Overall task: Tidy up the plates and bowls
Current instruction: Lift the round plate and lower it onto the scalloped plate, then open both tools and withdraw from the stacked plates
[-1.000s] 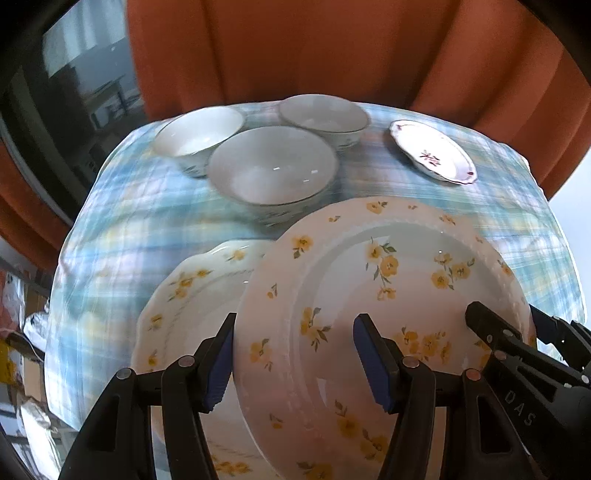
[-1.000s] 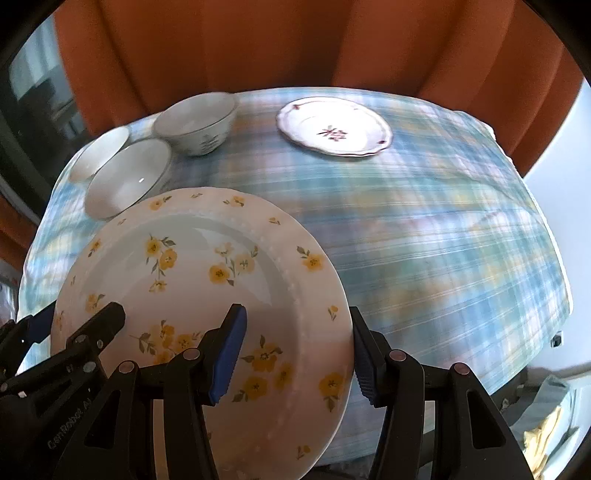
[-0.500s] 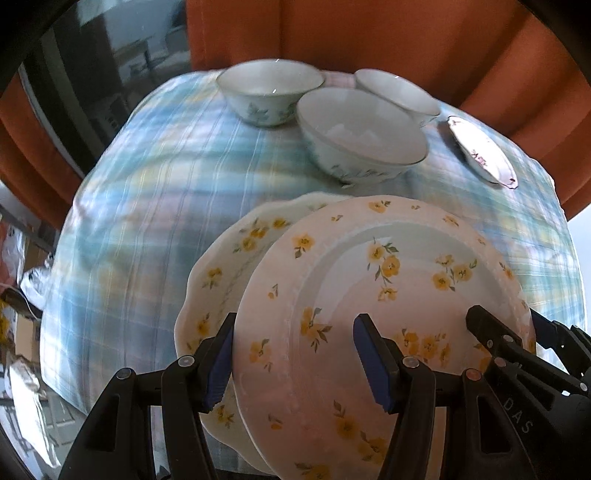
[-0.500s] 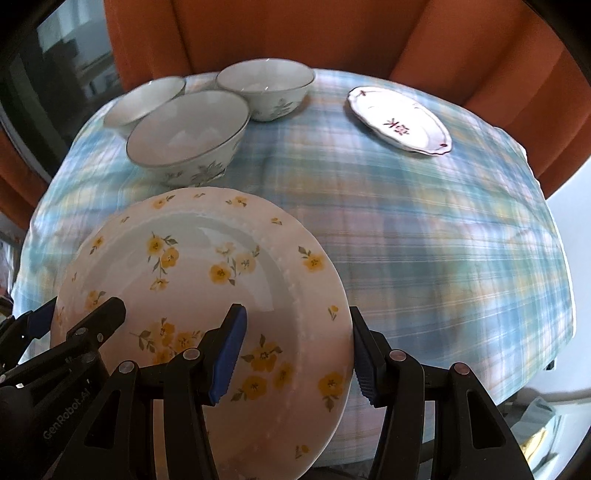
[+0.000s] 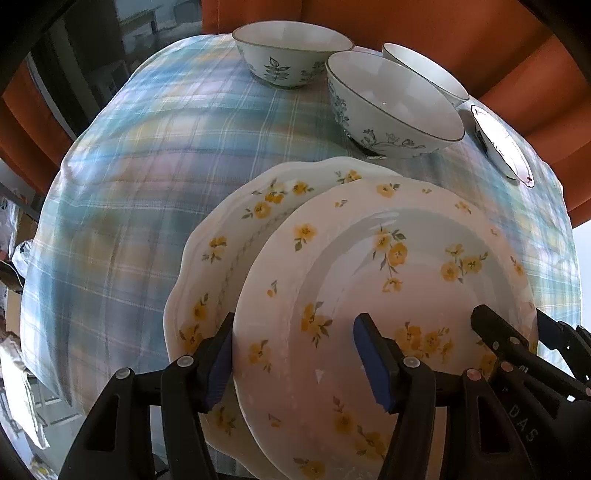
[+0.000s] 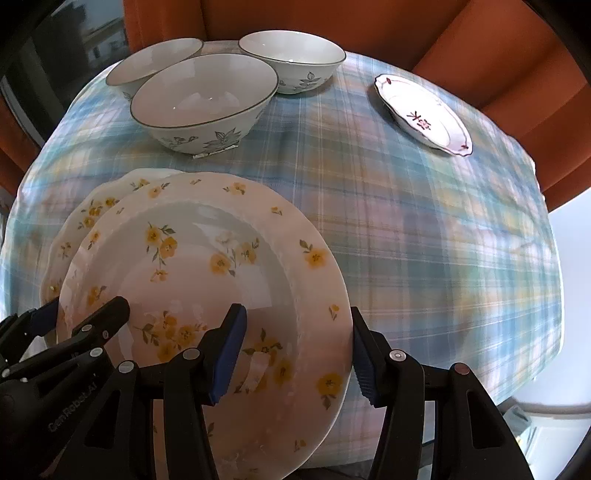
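Both grippers hold one round white plate with yellow flowers (image 5: 388, 295) (image 6: 207, 273). My left gripper (image 5: 295, 365) is shut on its left rim. My right gripper (image 6: 295, 354) is shut on its right rim. The held plate hangs low over a scalloped yellow-flower plate (image 5: 229, 251) (image 6: 85, 210) that lies on the plaid tablecloth near the front edge. Three white bowls with blue-grey leaf prints stand at the back: a near one (image 5: 391, 107) (image 6: 203, 99) and two behind (image 5: 291, 51) (image 5: 424, 70). A small plate with a red motif (image 6: 424, 114) (image 5: 502, 147) lies at the back right.
The blue plaid tablecloth (image 6: 424, 229) covers a round table. Orange curtains (image 6: 332, 22) hang close behind it. A dark window (image 5: 92, 66) is at the back left. The table's front edge drops off just below the scalloped plate.
Both grippers have carried the held plate left and lower, so it now overlaps the scalloped plate more. The bowls look closer and are seen from a lower angle.
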Tool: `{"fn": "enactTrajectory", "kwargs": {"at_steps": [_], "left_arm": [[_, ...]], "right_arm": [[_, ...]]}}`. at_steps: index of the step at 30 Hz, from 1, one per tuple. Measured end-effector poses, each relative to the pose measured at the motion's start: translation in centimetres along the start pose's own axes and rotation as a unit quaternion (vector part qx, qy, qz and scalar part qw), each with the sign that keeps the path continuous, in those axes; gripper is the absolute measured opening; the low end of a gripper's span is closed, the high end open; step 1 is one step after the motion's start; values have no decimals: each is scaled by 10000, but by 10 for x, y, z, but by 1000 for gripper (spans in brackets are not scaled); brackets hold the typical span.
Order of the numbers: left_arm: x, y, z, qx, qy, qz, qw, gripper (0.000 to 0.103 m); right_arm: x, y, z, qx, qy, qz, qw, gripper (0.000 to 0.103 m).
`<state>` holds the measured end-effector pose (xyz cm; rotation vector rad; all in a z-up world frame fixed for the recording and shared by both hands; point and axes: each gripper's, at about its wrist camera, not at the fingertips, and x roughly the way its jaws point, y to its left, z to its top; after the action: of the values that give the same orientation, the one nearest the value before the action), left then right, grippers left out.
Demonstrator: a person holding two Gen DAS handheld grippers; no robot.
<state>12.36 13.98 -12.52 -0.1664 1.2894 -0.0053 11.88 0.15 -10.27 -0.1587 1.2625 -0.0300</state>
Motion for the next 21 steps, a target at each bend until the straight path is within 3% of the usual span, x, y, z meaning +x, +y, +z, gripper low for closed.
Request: {"fn": "enactTrajectory", "kwargs": {"at_steps": [10,15,17,21], "left_arm": [[3,-11,3,157,-25,425,9990,70],[2,-21,3,448,-101,932,9946,72],[-3,-20,4,456,-185,973,9940,72],[-17,-9,7,315,-455,966,9938,73]], "right_arm": [[5,-1,-3,4,26,132,9999,57],[8,0,-4,11,28,289,9996,57],[8,1,-4,-5,21,390,9992,56],[-9,-14,-3,350,-336,417,9980,52]]}}
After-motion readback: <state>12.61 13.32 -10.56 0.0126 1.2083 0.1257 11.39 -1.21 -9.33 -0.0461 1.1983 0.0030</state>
